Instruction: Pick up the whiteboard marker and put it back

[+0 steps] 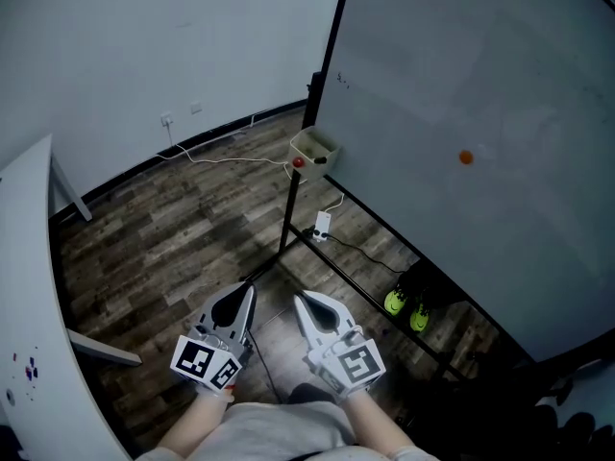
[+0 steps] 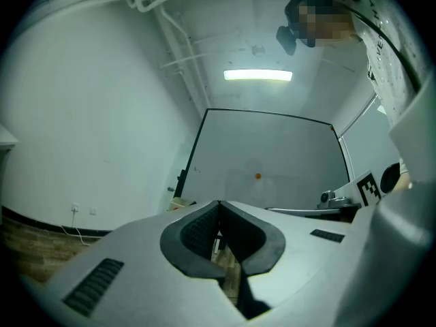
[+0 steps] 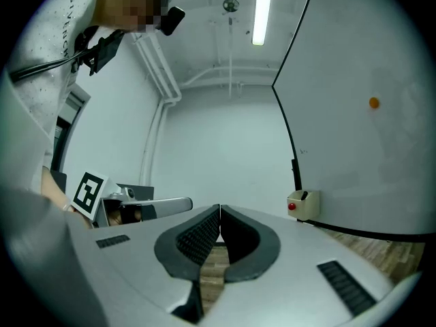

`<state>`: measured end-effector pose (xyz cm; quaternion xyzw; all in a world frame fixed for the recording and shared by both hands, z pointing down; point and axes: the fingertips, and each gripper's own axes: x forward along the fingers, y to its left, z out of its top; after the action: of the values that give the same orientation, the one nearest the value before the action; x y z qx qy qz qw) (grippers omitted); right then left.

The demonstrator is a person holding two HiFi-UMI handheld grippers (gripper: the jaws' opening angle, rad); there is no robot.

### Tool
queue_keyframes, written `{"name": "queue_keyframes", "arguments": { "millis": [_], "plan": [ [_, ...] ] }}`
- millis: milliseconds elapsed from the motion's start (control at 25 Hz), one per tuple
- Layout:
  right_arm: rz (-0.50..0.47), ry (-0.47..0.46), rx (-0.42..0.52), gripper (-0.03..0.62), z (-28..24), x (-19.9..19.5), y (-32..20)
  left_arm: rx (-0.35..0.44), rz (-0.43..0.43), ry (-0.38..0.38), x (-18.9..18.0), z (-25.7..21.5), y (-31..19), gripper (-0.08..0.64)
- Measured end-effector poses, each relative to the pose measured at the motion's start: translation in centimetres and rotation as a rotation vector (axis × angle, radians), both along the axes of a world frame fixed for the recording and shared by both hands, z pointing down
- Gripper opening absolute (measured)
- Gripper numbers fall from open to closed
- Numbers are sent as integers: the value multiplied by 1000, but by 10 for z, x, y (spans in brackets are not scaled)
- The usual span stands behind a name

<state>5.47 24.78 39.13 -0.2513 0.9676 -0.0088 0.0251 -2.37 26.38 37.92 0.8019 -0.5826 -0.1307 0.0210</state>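
A cream holder box [image 1: 313, 146] hangs at the lower left corner of the whiteboard [image 1: 461, 94]. A dark marker-like stick [image 1: 320, 160] and a round red piece [image 1: 298, 161] sit in it. The right gripper view shows the same box [image 3: 304, 205] with the dark stick [image 3: 304, 196] poking up. My left gripper [image 1: 248, 292] and right gripper [image 1: 300, 300] are side by side low over the floor, well short of the box. Both are shut with nothing between their jaws, as the left gripper view [image 2: 219, 203] and the right gripper view [image 3: 219, 208] also show.
An orange magnet [image 1: 466, 157] sticks to the board. The board's black stand [image 1: 288, 221] and low bar cross the wood floor. A white plug block [image 1: 322, 225], a cable [image 1: 221, 158] and green shoes [image 1: 405, 307] lie near it. A white table [image 1: 29, 286] stands at left.
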Motion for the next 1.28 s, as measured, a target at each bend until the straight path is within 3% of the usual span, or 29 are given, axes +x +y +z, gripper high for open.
{"name": "queue_keyframes", "arguments": {
  "millis": [360,1280],
  "plan": [
    [59,-15,27,20,-11,1,-41,5,27,10,-2,1,-40,15],
    [-2,-66,-13,20,4,-39,-224,-59,74,23,-18,23,-228,15]
  ]
}}
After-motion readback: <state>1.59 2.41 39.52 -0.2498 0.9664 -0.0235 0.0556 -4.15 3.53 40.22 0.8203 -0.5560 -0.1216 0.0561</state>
